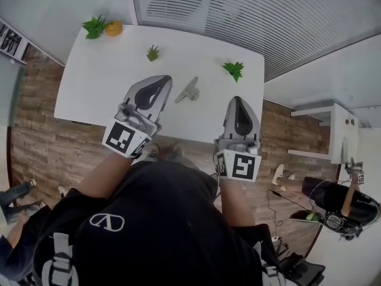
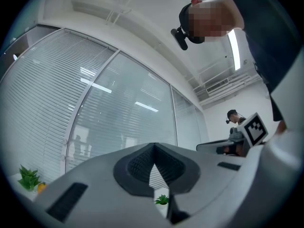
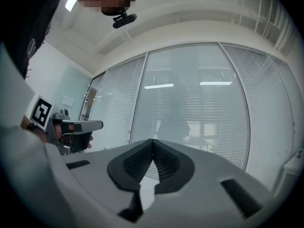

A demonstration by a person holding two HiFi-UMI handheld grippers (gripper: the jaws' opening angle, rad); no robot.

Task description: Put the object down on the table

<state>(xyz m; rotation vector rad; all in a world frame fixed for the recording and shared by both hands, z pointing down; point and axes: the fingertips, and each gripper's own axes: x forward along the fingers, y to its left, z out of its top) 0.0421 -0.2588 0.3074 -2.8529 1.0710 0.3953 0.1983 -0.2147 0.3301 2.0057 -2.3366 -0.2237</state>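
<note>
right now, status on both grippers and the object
Left hand-held gripper shut, empty. Right hand-held gripper shut, empty. Grey object lying on the table, clear of both. Nothing in the way.

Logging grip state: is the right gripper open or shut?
Shut: the right gripper has its jaws together at the tips, with nothing between them.

Black short-sleeved top [image 1: 156,219] with a white outlined emblem [image 1: 107,222], grey shoulder straps [image 1: 58,256]; left gripper [image 1: 162,81] and right gripper [image 1: 238,100] grey, black-and-white marker cubes [image 1: 125,139]

I count on the table [image 1: 89,94]: three green plants [image 1: 94,27] [image 1: 153,53] [image 1: 234,70], one orange round thing [image 1: 113,28] at its far-left corner, one grey object [image 1: 188,90].
</note>
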